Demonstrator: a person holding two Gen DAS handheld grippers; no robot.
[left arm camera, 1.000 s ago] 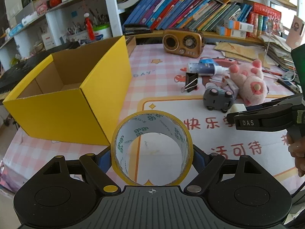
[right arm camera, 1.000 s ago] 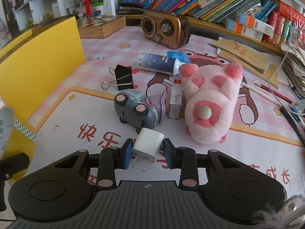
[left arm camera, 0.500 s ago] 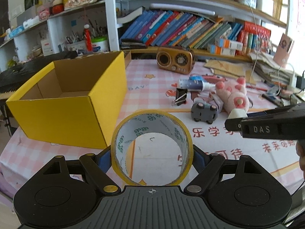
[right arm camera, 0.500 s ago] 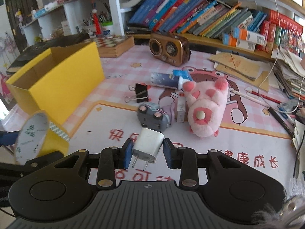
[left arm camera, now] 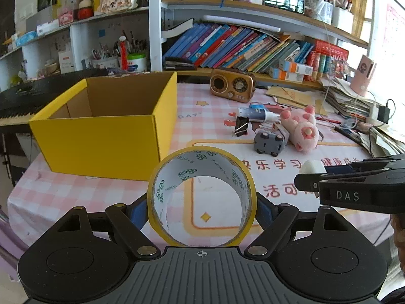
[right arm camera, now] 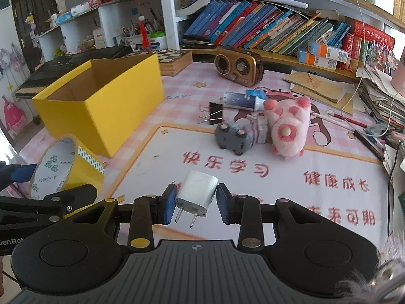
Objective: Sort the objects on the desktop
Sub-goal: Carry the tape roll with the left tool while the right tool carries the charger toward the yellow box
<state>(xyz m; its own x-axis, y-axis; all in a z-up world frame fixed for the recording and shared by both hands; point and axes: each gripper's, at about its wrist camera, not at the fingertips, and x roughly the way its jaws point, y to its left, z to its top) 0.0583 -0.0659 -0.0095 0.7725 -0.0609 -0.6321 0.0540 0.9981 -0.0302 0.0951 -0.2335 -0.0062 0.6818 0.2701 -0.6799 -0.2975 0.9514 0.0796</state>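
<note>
My left gripper (left arm camera: 202,209) is shut on a yellow tape roll (left arm camera: 229,160), held upright above the table's near edge; that tape roll (right arm camera: 54,169) also shows at the left of the right wrist view. My right gripper (right arm camera: 196,202) is shut on a white plug adapter (right arm camera: 197,192), prongs pointing toward the camera; the adapter (left arm camera: 311,167) peeks over the right gripper's side in the left wrist view. An open yellow cardboard box (left arm camera: 106,134) stands on the left of the table, its inside showing nothing; the same box (right arm camera: 106,103) lies ahead-left of the right gripper.
On the pink checked tablecloth (right arm camera: 278,177) lie a grey toy car (right arm camera: 231,138), a pink plush toy (right arm camera: 288,129), a black binder clip (right arm camera: 214,115), a tube (right arm camera: 243,101) and a small carton. A brown radio (right arm camera: 239,65) and stacked papers sit behind. Bookshelves line the back.
Both grippers have lifted and drawn back from the table with their loads, so the box and the clutter look smaller and farther away. Neither grip has altered.
</note>
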